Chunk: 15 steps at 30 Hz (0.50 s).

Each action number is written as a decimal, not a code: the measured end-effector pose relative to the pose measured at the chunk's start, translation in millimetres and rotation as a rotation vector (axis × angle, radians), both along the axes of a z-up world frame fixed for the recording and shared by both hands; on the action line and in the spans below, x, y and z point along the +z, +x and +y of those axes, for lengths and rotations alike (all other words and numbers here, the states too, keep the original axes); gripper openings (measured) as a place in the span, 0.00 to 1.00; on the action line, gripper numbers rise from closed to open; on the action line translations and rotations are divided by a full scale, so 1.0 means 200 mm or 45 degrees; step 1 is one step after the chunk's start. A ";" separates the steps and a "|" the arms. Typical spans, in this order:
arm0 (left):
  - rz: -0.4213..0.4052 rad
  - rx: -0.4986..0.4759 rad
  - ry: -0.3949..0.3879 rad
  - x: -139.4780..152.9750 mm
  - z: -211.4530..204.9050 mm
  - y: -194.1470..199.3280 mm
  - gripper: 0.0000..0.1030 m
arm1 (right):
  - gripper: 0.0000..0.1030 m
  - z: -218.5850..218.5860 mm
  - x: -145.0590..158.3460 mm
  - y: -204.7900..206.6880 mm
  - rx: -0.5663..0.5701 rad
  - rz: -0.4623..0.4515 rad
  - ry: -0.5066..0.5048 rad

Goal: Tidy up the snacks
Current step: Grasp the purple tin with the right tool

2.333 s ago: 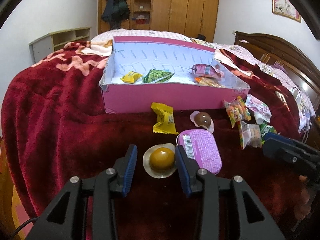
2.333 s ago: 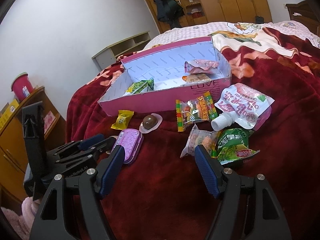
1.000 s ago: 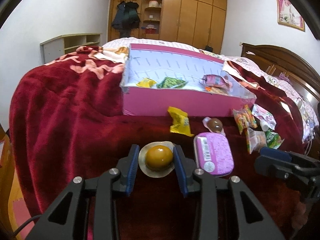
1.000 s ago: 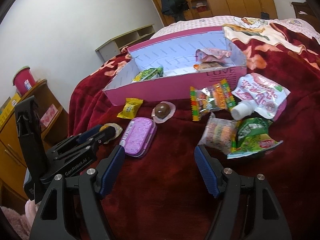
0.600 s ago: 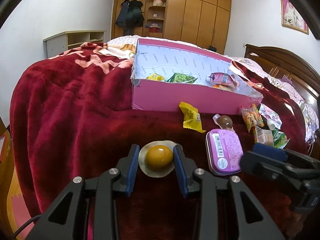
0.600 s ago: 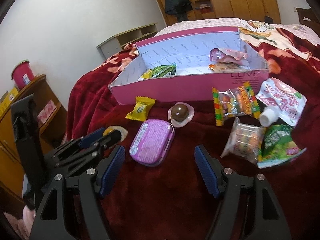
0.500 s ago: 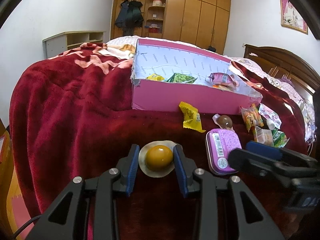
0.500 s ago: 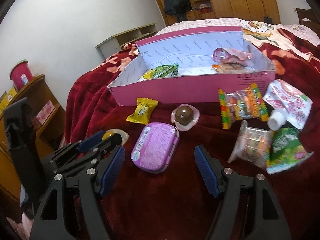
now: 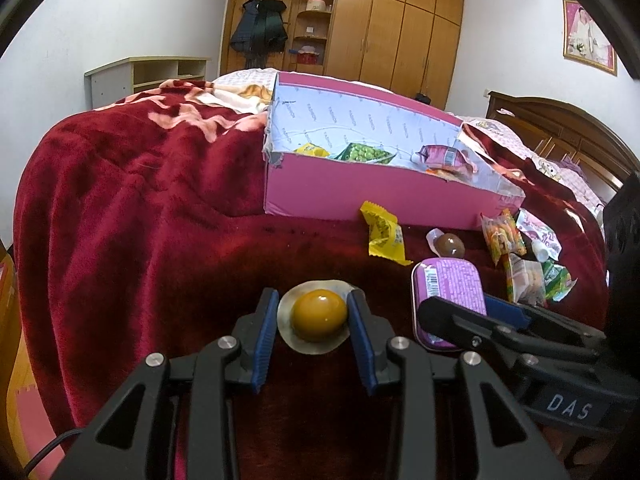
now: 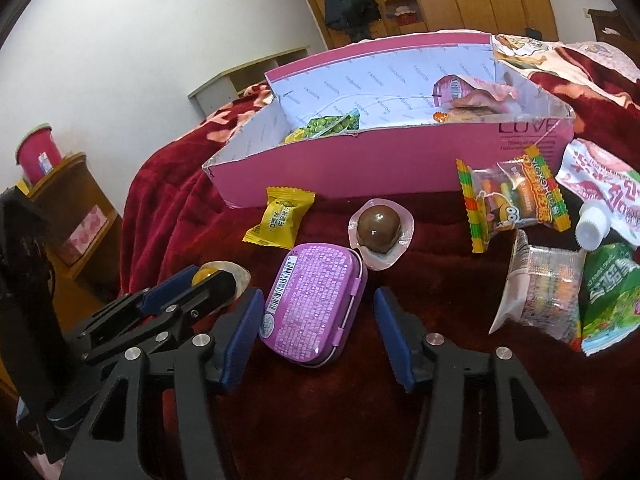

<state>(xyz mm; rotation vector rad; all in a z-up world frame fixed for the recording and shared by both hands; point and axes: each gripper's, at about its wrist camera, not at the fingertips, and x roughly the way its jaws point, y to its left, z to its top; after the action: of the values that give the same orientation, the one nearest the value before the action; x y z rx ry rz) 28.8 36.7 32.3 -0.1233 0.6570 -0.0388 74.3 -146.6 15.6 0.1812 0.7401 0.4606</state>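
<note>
My left gripper (image 9: 313, 318) is shut on an orange jelly cup (image 9: 319, 315) with a pale rim, held just above the red blanket. In the right wrist view the left gripper (image 10: 218, 280) sits at the lower left. My right gripper (image 10: 316, 332) is open, its jaws either side of a purple tin (image 10: 314, 302), not touching it. The tin also shows in the left wrist view (image 9: 448, 288). A pink box (image 9: 384, 196) lined in pale blue stands beyond, holding several snack packets.
On the blanket in front of the box (image 10: 392, 168) lie a yellow candy (image 10: 280, 218), a brown jelly cup (image 10: 379, 228), a striped candy bag (image 10: 512, 200), a white-capped pouch (image 10: 600, 196), a clear packet (image 10: 544, 288) and a green packet (image 10: 612, 292). A wooden cabinet (image 10: 72, 216) stands left.
The left gripper closed on the orange jelly cup and drew it back and left. The right gripper moved left from the green packet to straddle the purple tin.
</note>
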 end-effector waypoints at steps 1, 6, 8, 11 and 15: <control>0.000 0.000 0.000 0.00 0.00 0.00 0.36 | 0.56 0.00 0.00 0.00 -0.002 -0.005 0.009; 0.000 0.000 0.000 0.00 0.00 0.00 0.36 | 0.46 -0.03 0.01 -0.05 -0.017 -0.031 0.054; 0.001 0.001 0.001 0.00 0.00 0.00 0.36 | 0.43 -0.04 0.01 -0.06 -0.019 -0.037 0.069; -0.001 -0.001 0.012 0.01 -0.01 -0.01 0.36 | 0.34 -0.08 0.02 -0.07 -0.015 -0.033 0.126; 0.000 -0.002 0.015 0.01 -0.01 -0.01 0.35 | 0.29 -0.09 0.03 -0.09 -0.003 -0.046 0.149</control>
<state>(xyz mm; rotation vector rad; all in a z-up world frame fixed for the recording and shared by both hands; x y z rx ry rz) 26.7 34.5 34.9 -0.1114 0.6570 -0.0366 55.3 -165.1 21.7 0.2823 0.6782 0.5041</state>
